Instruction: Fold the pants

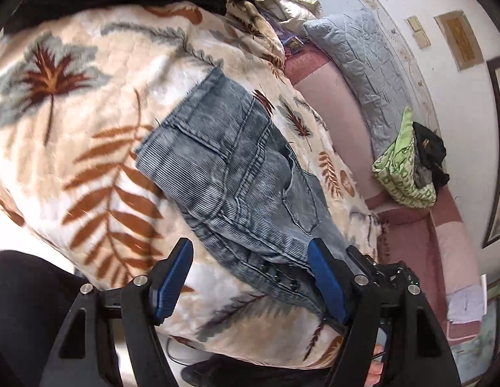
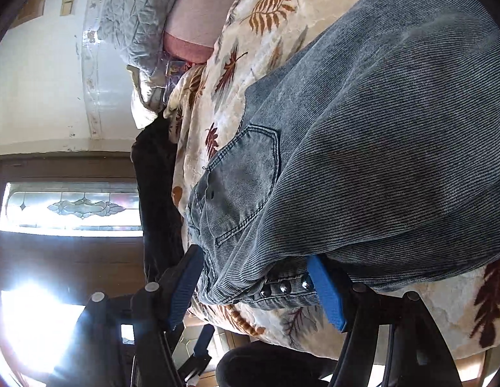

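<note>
Denim jeans (image 1: 237, 174) on leaf-print blanket (image 1: 88, 129): heavy, limp, grippy. Left gripper (image 1: 250, 277) and right gripper (image 2: 255, 285) both spread wide, holding nothing. Best hold: studded waistband (image 2: 282, 288).

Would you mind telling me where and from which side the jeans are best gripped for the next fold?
Grip the jeans at the studded waistband edge, coming from the near edge of the blanket. That thick hem bulges toward both claws, and the right claw already straddles it, open.

Jeans (image 1: 237, 174) on leaf-print blanket (image 1: 88, 148)
</note>
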### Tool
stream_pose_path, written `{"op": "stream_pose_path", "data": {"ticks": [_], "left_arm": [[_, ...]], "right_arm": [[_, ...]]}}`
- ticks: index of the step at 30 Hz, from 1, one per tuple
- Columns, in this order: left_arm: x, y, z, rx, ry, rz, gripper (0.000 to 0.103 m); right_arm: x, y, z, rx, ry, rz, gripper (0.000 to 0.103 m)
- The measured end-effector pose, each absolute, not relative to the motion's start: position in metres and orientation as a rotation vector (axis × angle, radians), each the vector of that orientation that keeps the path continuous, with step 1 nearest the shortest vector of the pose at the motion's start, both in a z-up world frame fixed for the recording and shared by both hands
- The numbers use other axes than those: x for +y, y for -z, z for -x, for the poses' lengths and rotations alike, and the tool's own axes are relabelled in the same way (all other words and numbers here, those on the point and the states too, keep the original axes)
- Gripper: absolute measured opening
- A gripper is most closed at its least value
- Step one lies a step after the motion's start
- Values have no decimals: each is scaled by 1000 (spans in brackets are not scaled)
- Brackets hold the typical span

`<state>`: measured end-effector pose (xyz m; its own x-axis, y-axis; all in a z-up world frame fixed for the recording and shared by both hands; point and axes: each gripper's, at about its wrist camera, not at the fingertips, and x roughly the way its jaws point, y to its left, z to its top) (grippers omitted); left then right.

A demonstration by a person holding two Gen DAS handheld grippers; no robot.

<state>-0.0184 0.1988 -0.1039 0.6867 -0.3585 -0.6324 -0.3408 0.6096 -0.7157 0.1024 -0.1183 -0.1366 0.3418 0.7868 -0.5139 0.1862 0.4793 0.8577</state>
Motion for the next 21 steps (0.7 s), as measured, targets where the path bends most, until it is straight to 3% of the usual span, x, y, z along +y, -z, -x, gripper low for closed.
{"op": "stream_pose_path", "data": {"ticks": [9, 11, 12, 13, 16, 21], "left_arm": [[217, 129, -11, 821, -101, 1091, 73], [222, 130, -16, 829, -127, 1083, 62], [224, 129, -19, 844, -154, 1058, 40], [226, 128, -23, 861, -169, 1028, 25], [230, 120, -29, 849, -173, 977, 19], [223, 65, -22, 684, -178, 722, 16]], "right_arm": [[-132, 141, -107, 1182, -478, -1041, 70], [-133, 149, -109, 1198, -466, -1055, 70], [-134, 151, -109, 1201, -469, -1061, 67], [-133, 152, -110, 1199, -483, -1058, 47], [-130, 144, -109, 1184, -487, -997, 24], [-123, 112, -100, 1103, -544, -888, 20]]}}
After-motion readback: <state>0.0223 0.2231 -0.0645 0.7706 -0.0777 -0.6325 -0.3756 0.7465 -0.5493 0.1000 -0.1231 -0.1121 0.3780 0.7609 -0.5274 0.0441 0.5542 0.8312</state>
